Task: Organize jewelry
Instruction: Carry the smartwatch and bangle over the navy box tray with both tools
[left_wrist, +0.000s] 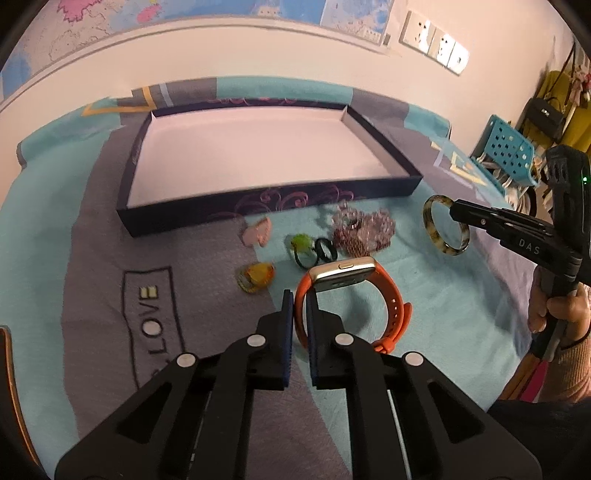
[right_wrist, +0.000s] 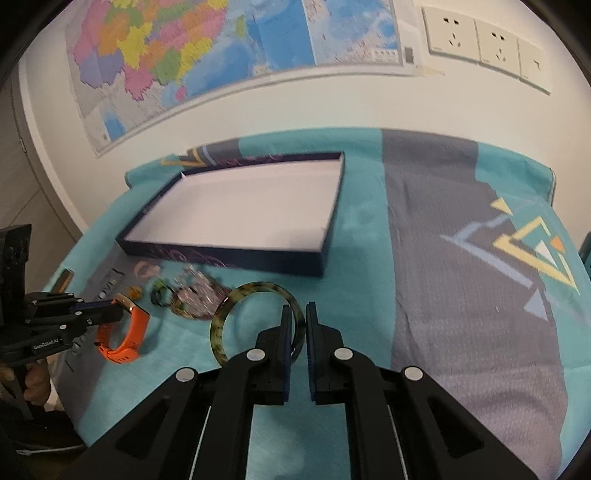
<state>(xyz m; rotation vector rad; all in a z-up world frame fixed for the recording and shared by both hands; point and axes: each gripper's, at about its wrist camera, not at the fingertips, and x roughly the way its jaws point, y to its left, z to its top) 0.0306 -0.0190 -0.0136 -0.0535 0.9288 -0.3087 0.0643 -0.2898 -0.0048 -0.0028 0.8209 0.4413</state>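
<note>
Just in front of the shallow dark box (left_wrist: 273, 206) we hold both grippers angled down toward the cloth (left_wrist: 443, 295). Our left gripper (left_wrist: 300, 299) has its pads pressed together on the strap of the orange watch (left_wrist: 391, 295), which stands on edge with its gold-coloured case toward the box. Our right gripper (right_wrist: 300, 314), off to the right of the box's near corner, is pinched on the rim of the mottled bangle (right_wrist: 221, 321), which stands tilted rather than flat on the cloth. A hand (left_wrist: 554, 306) in a pink sleeve shows on the right tool's handle; the rest of the arm is cut off by the frame edge. Between the watch and the box's front wall lie small pieces we cannot fully make out: a pink one (left_wrist: 256, 230), a green and black ring (left_wrist: 306, 247), a yellow one (left_wrist: 256, 277), and a blurred tangle of pale beads (left_wrist: 364, 229). The box is white inside, with purple scrollwork on its front.
</note>
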